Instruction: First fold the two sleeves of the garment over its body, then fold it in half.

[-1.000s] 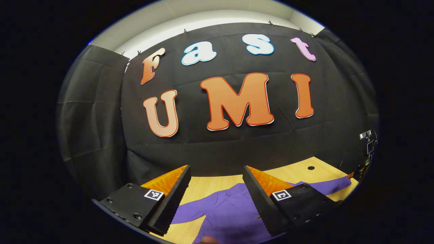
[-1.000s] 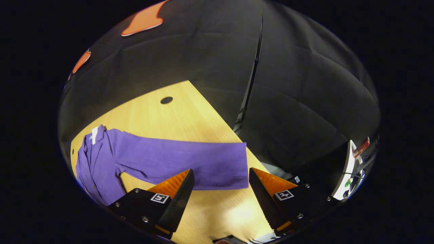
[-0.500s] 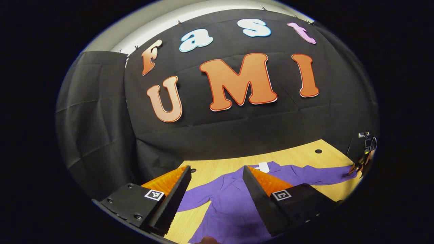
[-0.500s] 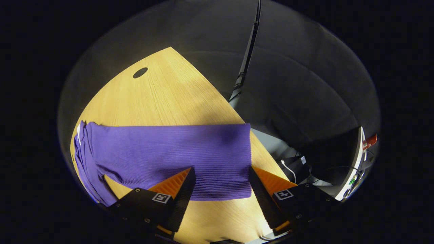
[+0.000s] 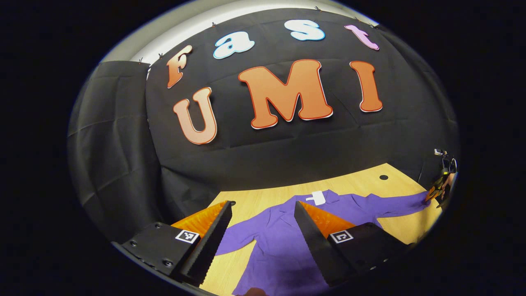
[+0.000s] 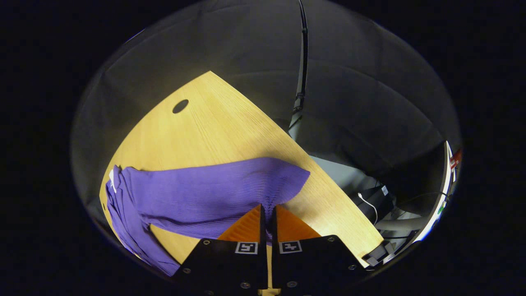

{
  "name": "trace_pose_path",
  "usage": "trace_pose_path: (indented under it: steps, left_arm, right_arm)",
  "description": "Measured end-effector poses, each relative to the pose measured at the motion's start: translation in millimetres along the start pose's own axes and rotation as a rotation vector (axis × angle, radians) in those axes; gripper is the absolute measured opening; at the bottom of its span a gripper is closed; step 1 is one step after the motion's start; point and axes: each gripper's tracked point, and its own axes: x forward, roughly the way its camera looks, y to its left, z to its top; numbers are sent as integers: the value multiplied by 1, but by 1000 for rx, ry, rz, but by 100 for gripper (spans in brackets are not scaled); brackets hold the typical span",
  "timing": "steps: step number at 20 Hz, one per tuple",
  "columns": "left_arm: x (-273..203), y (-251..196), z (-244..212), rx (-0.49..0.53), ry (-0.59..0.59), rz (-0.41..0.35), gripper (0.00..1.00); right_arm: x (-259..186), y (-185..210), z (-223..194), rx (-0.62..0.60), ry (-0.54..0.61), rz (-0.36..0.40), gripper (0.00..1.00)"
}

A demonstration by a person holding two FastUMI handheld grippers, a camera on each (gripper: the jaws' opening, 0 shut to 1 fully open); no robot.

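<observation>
Purple ribbed knit garment (image 5: 283, 242) lies flat on the light wooden table (image 6: 213, 127), both sleeves spread out sideways. Right gripper (image 6: 268, 213) is pinched closed on the right sleeve's cuff (image 6: 283, 185), fabric bunching there. Left gripper (image 5: 261, 238) hovers over the body, jaws apart, gripping nothing. Risk: thin pinch slips mid-lift, or pulling drags the body askew.

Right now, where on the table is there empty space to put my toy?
Bare table lies behind the purple sleeve, around the dark hole. A smaller strip sits beside the sleeve's cuff, near the table's edge. The garment crowds the middle, where the right gripper pinches the cuff.
</observation>
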Motion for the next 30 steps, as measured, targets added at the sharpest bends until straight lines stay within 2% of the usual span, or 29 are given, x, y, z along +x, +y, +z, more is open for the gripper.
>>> trace_pose_path:
  steps: [5, 8, 11, 14, 24, 28, 30]
  left_arm:
    - [18, 32, -11, -43, -9, -38, 100]
    - [24, 55, -19, -69, -9, -45, 100]
    - [28, 77, -26, -86, -1, -34, 99]
    - [33, 103, -35, -97, 4, -14, 99]
    - [34, 166, -61, -125, 36, 51, 99]
    - [36, 186, -76, -131, 65, 75, 100]
    - [39, 194, -81, -119, 73, 86, 100]
  right_arm:
    - [-66, 64, 14, -91, -120, 62, 4]
    - [-115, 129, 14, -167, -181, 136, 4]
    - [-140, 183, 4, -260, -215, 190, 4]
    - [-157, 246, -15, -350, -221, 253, 4]
    - [-190, 409, -100, -553, -177, 409, 4]
    - [-192, 455, -138, -581, -139, 471, 4]
    - [-200, 479, -160, -566, -104, 541, 6]
